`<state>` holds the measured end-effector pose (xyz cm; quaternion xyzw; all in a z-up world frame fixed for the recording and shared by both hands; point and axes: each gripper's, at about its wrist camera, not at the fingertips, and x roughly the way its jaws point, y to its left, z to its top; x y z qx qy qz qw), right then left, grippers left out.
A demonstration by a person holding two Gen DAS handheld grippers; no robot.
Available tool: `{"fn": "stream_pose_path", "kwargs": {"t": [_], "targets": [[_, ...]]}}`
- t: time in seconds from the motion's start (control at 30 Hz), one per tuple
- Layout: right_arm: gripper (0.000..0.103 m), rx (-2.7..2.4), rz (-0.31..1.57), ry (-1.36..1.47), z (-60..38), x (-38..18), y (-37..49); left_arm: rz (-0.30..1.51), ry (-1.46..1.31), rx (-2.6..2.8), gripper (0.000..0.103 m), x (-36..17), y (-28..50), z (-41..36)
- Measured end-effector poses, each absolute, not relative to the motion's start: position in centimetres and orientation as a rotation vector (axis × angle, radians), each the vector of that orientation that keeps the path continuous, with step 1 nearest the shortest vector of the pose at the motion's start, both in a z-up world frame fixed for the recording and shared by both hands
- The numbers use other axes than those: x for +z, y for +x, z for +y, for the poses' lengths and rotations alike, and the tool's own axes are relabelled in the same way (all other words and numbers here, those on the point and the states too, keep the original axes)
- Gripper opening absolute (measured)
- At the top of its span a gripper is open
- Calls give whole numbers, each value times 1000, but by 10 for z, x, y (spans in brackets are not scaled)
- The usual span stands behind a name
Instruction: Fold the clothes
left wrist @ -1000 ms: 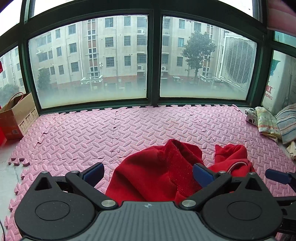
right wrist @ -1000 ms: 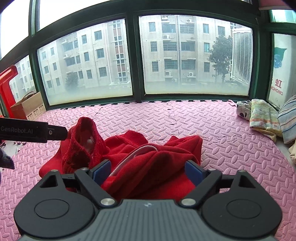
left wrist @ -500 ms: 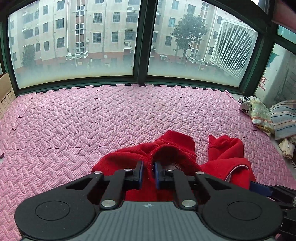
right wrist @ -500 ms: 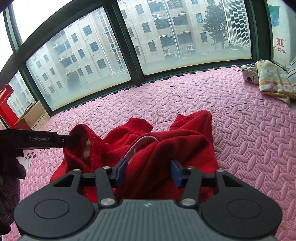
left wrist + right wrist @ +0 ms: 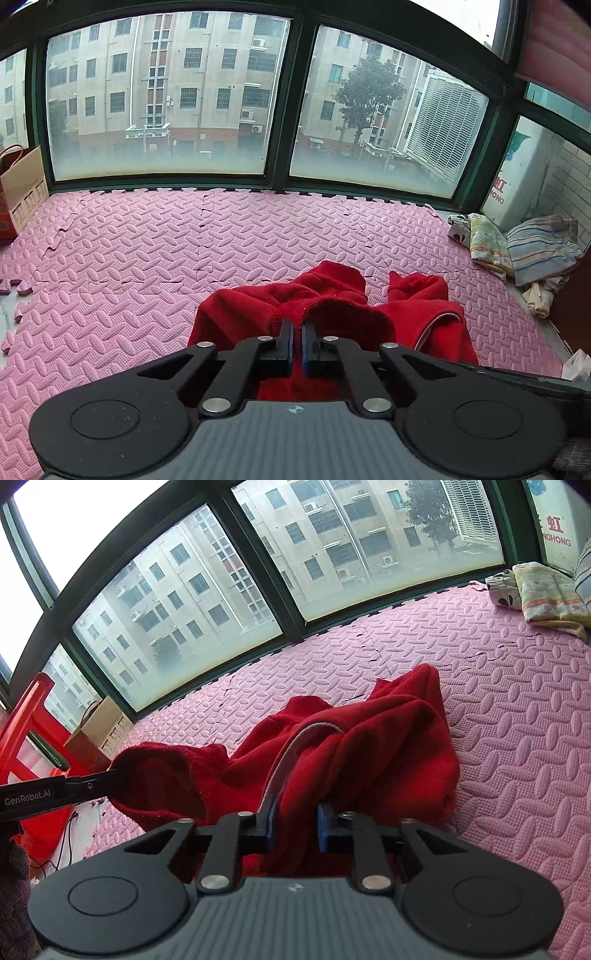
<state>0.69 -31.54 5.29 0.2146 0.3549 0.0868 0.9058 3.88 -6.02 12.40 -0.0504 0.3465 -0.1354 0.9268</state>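
A crumpled red garment (image 5: 332, 295) lies on the pink foam mat (image 5: 147, 258). In the left wrist view my left gripper (image 5: 297, 330) is shut on an edge of the garment, the blue pads almost touching with thin cloth between them. In the right wrist view the left gripper (image 5: 110, 775) comes in from the left and holds that edge up off the mat. My right gripper (image 5: 297, 818) is tilted and its jaws are closing on a thick bunch of the red garment (image 5: 369, 746) beside a pale inner band; the pads press on the cloth.
Folded clothes (image 5: 517, 251) are piled at the mat's right edge by the wall, also the folded clothes (image 5: 539, 590). A cardboard box (image 5: 22, 192) stands far left, with a red frame (image 5: 29, 720) near it. Windows close off the far side.
Both grippers went from wide open to closed on the red garment. The left one now holds its edge raised. The right wrist view has rolled to a tilt.
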Motion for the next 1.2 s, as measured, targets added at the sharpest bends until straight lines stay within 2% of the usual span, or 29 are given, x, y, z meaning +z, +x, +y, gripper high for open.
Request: {"fn": "stream_pose_path", "kwargs": {"t": [0.17,0.47,0.7,0.97,1.03,1.2], "targets": [[12,230,711,459,-320,65,-16,696,-144,-292,4,132,8,-46],[12,349,744,471,-333,85,-74,701,-173,-351,4,140,-62,-25],[12,409,824,403,-330,87,-119,776,-155,-389,4,129,-110,-15],[12,451,992,342,-319,63,-159,891,-109,-451,4,105,-145,-15],[14,441,1028,331,-321,57,-166,916,-82,-475,5,98,-151,-15],[27,420,1053,328,-336,60,-177,916,-88,-518,8,102,-158,-5]]}}
